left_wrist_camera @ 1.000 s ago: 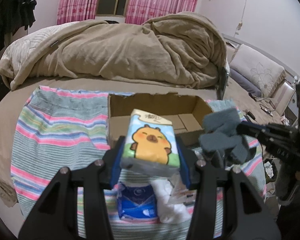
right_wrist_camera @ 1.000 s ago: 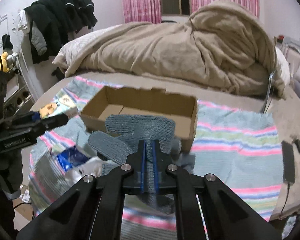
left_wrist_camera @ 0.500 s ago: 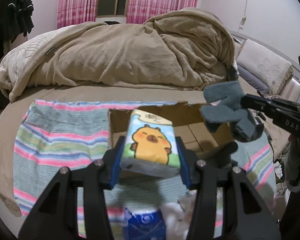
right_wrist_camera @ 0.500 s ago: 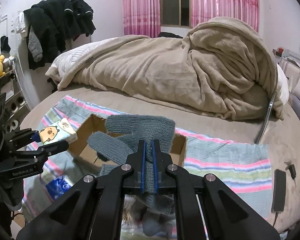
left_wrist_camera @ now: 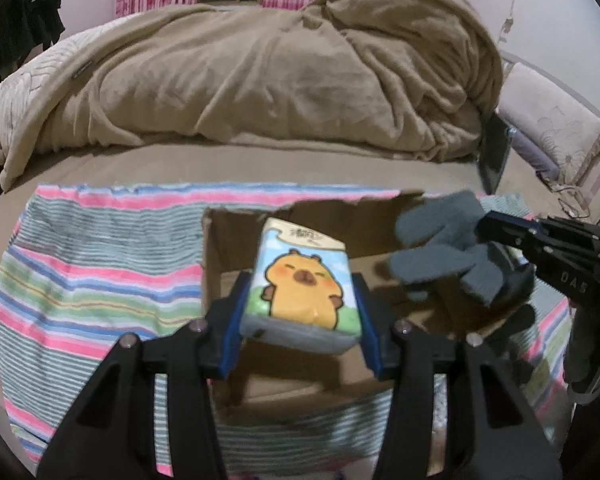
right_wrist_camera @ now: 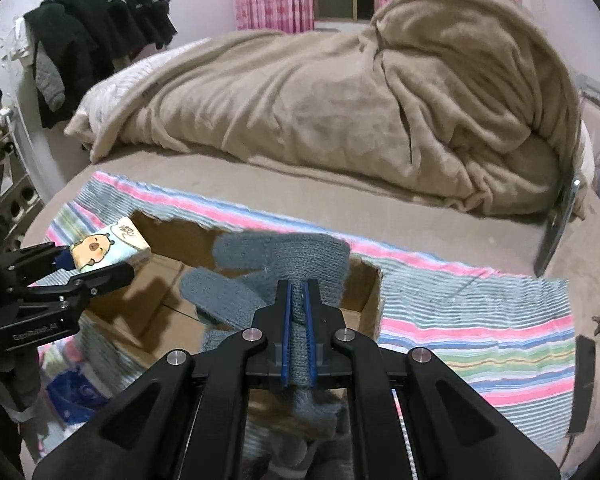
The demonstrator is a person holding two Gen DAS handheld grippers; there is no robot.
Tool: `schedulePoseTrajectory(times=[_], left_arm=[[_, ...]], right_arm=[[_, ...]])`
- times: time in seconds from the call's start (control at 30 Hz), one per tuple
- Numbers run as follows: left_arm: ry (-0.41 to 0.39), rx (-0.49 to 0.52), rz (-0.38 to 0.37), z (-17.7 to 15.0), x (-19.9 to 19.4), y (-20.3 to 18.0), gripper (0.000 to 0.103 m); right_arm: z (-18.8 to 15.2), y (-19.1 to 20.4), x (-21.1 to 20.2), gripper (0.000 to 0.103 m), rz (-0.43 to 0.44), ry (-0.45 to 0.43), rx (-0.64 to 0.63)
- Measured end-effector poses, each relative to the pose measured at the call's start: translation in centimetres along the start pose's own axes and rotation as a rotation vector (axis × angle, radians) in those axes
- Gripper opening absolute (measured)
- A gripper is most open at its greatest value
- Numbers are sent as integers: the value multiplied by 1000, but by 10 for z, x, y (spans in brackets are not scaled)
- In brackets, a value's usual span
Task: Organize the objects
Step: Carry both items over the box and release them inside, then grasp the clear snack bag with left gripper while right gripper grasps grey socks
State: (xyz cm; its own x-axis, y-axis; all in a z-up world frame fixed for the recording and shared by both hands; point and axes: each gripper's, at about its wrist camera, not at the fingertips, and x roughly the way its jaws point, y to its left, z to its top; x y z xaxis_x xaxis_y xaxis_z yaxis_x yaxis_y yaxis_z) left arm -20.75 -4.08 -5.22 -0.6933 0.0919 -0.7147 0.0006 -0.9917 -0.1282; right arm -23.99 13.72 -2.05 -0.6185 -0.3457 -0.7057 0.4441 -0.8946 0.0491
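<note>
there, tissue pack (left_wrist_camera: 302,282) clamped between left fingers (left_wrist_camera: 236,312).

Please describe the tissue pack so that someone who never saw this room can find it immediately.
On the bed lies a striped towel with an open cardboard box on it. Above the box, the left hand-held gripper holds the tissue pack. Unlike the plain grey glove beside it, the pack shows an orange cartoon animal.
</note>
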Motion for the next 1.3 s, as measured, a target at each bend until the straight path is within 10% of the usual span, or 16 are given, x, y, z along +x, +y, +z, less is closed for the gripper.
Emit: schedulePoseTrajectory(times=[0.3,0.43,0.63,1.3], left_arm=[[28,3,43,-5,12,-2,57],[27,-4,53,-7,6,-4,58],[-18,-27,39,-9,-26,-5,76],[-51,-16,-21,-60,-111,-42,82]], right_arm=[[-9,-8,16,7,17,25,38],[-9,-10,4,33,14,5,56],[-13,-5,-25,44,10,-25,65],[-61,13,-110,51,36,-70,88]])
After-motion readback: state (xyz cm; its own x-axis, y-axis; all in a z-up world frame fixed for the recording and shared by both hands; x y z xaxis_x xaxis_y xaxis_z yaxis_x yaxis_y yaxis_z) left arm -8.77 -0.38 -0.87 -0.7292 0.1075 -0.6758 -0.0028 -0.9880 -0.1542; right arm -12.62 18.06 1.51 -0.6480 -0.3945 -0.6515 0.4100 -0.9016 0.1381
